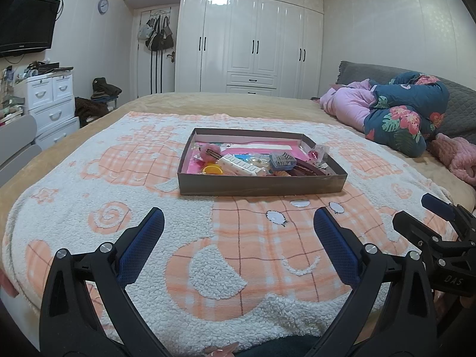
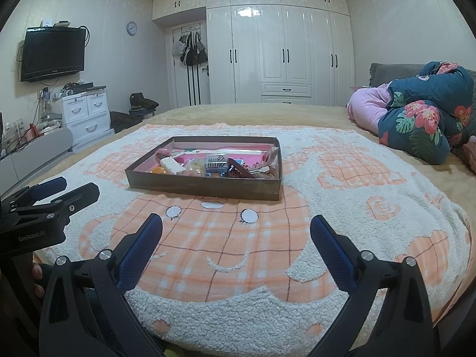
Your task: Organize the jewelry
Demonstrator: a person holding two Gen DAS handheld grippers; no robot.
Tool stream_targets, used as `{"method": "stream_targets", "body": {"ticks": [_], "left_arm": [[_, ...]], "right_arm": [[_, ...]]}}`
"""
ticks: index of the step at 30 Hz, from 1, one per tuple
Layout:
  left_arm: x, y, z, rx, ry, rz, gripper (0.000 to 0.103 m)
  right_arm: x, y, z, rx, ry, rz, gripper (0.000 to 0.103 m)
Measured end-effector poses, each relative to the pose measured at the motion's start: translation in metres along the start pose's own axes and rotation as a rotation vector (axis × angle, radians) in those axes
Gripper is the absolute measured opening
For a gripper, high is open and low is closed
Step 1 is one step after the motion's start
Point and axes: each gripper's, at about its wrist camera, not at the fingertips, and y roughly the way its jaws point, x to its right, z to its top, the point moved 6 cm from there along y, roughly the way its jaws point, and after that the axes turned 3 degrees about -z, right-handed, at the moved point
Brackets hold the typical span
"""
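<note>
On a fleecy blanket (image 1: 148, 178), a shallow cardboard tray (image 1: 261, 184) corralled loose hair accessories (image 1: 238, 163); left gripper (image 1: 238, 229) and right gripper (image 2: 236, 232) hovered short, jaws spread, empty, ready to reach.

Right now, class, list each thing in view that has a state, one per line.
Left claw: open, empty.
Right claw: open, empty.
Shallow brown cardboard tray: lidless, cluttered with trinkets.
White wardrobe doors: shut.
Black wall television: off.
</note>
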Motion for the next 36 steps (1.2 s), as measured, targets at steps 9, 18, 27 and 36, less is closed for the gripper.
{"method": "stream_targets", "body": {"ticks": [9, 18, 27, 36], "left_arm": [[-0.0001, 0.0, 0.0, 0.0, 0.0, 0.001, 0.092], [-0.0003, 0.0, -0.0001, 0.0, 0.002, -0.001, 0.092], [-0.0018, 0.0026, -0.0011, -0.015, -0.004, 0.009, 0.092], [0.0024, 0.0025, -0.0018, -0.02, -0.005, -0.016, 0.092]], "right_arm": [[-0.0034, 0.0011, 0.0013, -0.009, -0.007, 0.003, 0.097], [-0.0038, 0.0023, 0.0006, -0.011, -0.008, 0.0, 0.097], [-0.0016, 0.0016, -0.0004, -0.007, -0.008, -0.008, 0.097], [0.0005, 0.0001, 0.0004, -0.001, -0.004, -0.016, 0.097]]}}
